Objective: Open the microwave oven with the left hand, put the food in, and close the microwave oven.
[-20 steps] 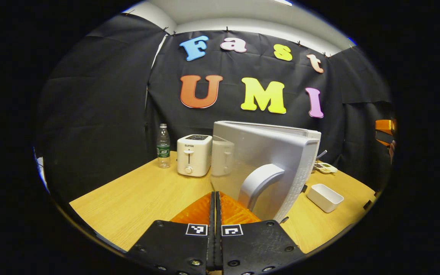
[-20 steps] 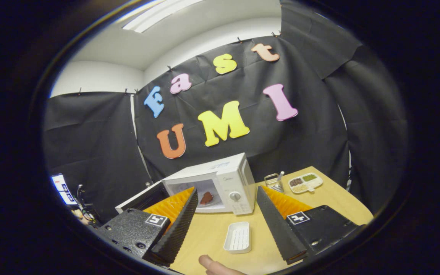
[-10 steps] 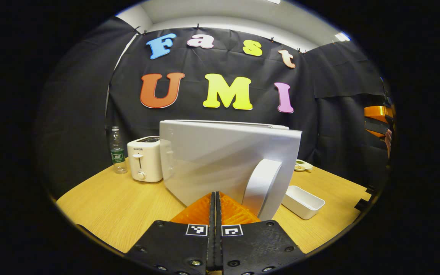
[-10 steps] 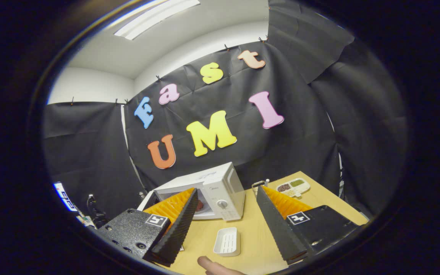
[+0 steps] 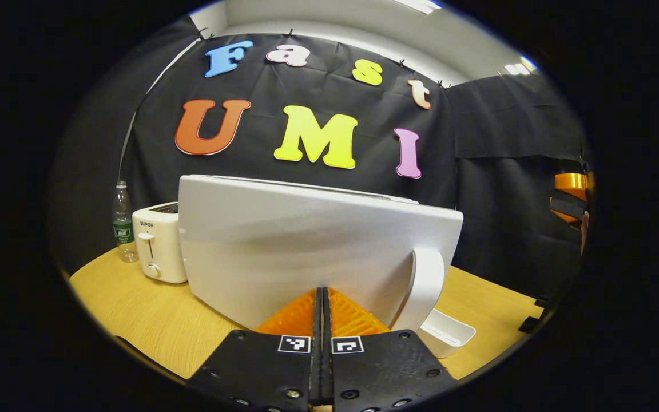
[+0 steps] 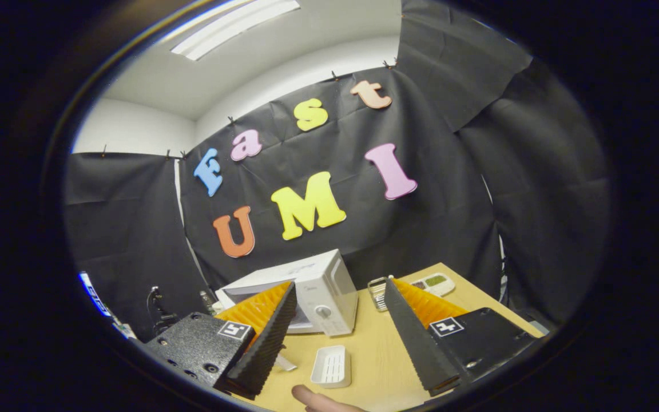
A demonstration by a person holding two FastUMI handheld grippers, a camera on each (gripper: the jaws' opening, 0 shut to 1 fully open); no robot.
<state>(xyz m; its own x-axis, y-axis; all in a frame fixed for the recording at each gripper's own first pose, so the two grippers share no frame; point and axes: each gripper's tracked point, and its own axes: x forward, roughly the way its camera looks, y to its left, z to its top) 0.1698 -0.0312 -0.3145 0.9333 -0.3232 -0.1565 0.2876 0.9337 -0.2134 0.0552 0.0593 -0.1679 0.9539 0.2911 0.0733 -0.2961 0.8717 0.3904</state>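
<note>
Left gripper view: left gripper [image 5: 322, 303] fingers together against microwave door [image 5: 306, 246].

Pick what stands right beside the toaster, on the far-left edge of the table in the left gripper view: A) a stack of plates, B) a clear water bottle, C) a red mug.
B: a clear water bottle stands just left of the white toaster.

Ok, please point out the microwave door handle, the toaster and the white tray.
microwave door handle [image 5: 428, 286], left gripper view, middle of the curved bar.
toaster [image 5: 161, 246], left gripper view, its front face.
white tray [image 6: 330, 366], right gripper view, its ribbed inside.
</note>
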